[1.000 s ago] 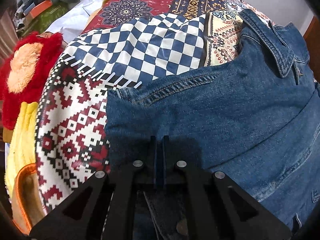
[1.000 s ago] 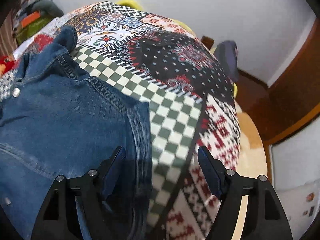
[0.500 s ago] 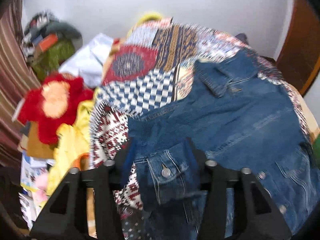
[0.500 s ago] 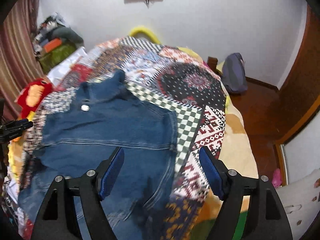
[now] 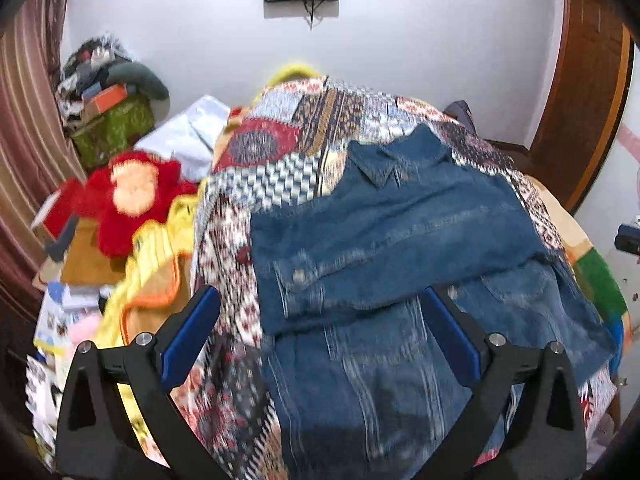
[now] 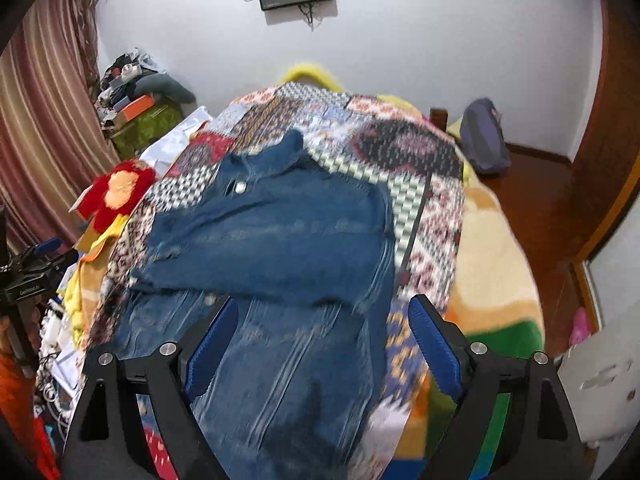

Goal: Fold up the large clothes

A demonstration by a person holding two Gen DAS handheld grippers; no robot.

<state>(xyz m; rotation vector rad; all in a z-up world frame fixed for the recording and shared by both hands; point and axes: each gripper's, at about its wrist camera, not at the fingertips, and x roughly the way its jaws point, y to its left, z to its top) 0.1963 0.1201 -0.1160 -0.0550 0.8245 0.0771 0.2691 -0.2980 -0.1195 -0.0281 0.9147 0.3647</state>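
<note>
left claw gaping, jaws just opening, empty | right claw likewise | jacket flat on bed quilt, sleeves folded across | risk: folded sleeves slip apart; hem overhangs bed edge, dragging jacket down

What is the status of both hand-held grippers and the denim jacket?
Left hand-held gripper open, jaws just opened, nothing between them. Right hand-held gripper open, empty. Denim jacket flat on patchwork bedspread, sleeves folded across. Nothing in the way.

left claw: black frame | blue pads | silver screws, seemingly 4 | right claw: same
</note>
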